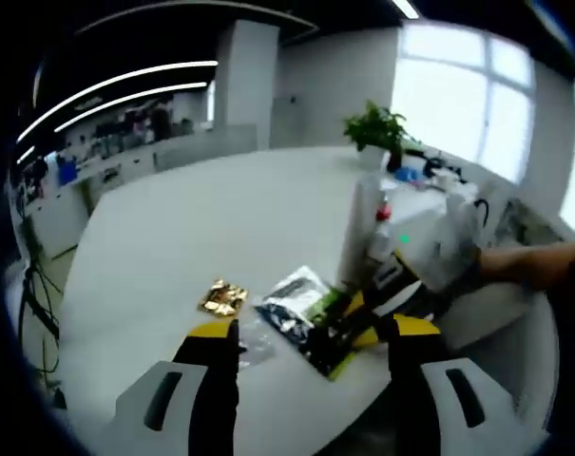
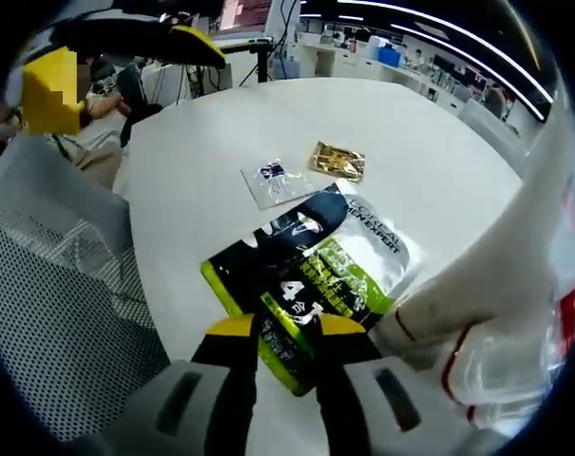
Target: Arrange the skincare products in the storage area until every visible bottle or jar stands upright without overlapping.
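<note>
On the white table, near edge: both grippers over a scatter of skincare items.
Right gripper (image 2: 285, 334): jaws close together, yellow tips at the near corner of the black-and-green pouch (image 2: 311, 275); seemingly pinching its edge, though contact is partly hidden.
Left gripper (image 1: 311, 334): jaws wide apart, holding nothing, hovering short of the pouch pile (image 1: 311, 318).
Pouch: lies flat on the table (image 2: 430, 161), label up, overlapping nothing visible on its far side.
Clear sachet (image 2: 276, 180): flat, just beyond the pouch, apart from it.
Gold sachet (image 2: 337, 161): flat, beside the clear sachet, not touching; also seen left of the pile in the left gripper view (image 1: 223, 298).
White bottle (image 1: 363, 233): standing upright just past the pile in the left gripper view; beside it a smaller item with a red cap, type unclear.
Wrapped white pack (image 2: 515, 304): close on the right, touching or nearly touching the pouch; contents unclear.
Progress, my judgement: early. One bottle upright; flat packets unsorted; pouch pile by the bottle crowded and needs separating.
</note>
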A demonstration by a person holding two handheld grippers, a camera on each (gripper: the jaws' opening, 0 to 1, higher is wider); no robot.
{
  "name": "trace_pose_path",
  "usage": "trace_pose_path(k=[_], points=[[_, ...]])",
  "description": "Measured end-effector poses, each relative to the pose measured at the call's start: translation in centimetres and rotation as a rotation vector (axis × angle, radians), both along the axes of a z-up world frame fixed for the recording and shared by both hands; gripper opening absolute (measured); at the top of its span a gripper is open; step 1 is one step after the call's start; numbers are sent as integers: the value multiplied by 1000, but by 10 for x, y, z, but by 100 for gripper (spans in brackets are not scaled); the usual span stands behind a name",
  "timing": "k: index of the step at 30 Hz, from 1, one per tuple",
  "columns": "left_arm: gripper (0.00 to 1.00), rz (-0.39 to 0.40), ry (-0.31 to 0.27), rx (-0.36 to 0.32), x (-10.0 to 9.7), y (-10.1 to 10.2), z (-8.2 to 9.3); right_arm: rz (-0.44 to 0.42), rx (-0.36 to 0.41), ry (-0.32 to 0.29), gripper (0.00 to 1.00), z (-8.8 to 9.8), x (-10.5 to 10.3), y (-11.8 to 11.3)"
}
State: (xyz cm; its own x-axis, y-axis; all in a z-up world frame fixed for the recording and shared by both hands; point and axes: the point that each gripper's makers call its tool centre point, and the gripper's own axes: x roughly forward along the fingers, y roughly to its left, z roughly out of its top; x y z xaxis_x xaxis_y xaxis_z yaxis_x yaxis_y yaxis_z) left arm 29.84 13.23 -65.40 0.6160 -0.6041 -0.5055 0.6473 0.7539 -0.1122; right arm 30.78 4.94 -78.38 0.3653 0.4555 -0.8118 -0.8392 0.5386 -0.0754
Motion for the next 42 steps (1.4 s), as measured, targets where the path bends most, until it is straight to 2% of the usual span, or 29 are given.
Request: trace_pose_path(k=[4, 8, 15, 18, 21, 23, 25, 28, 30, 34, 38, 42], points=[[70, 16, -8, -67, -10, 1, 9, 0, -1, -5, 24, 0, 0, 0], [83, 25, -3, -72, -19, 6, 7, -5, -4, -9, 25, 1, 1, 0], [88, 65, -8, -80, -26, 18, 6, 17, -32, -25, 27, 6, -2, 0], [90, 72, -11, -66, -28, 21, 4, 18, -2, -33, 29, 17, -5, 4], [94, 76, -12, -28, -29, 26, -1, 23, 88, -85, 30, 43, -10, 11], [96, 75, -16, -23, -30, 27, -1, 40, 126, -109, 31, 57, -18, 11], [97, 75, -18, -22, -30, 28, -1, 51, 178, -162, 32, 77, -25, 10], [97, 73, -27, -17, -30, 29, 1, 38, 256, -236, 35, 111, -35, 4], [97, 67, -24, -7, -31, 30, -1, 23, 283, -270, 36, 127, -39, -2], [97, 58, -19, 14, -32, 31, -4, -28, 341, -383, 41, 164, -45, -23], [97, 56, -16, 18, -34, 31, -6, -88, 329, -444, 51, 175, -46, -49], [97, 66, -16, 26, -35, 34, -6, -178, 339, -444, 61, 172, -44, -74]])
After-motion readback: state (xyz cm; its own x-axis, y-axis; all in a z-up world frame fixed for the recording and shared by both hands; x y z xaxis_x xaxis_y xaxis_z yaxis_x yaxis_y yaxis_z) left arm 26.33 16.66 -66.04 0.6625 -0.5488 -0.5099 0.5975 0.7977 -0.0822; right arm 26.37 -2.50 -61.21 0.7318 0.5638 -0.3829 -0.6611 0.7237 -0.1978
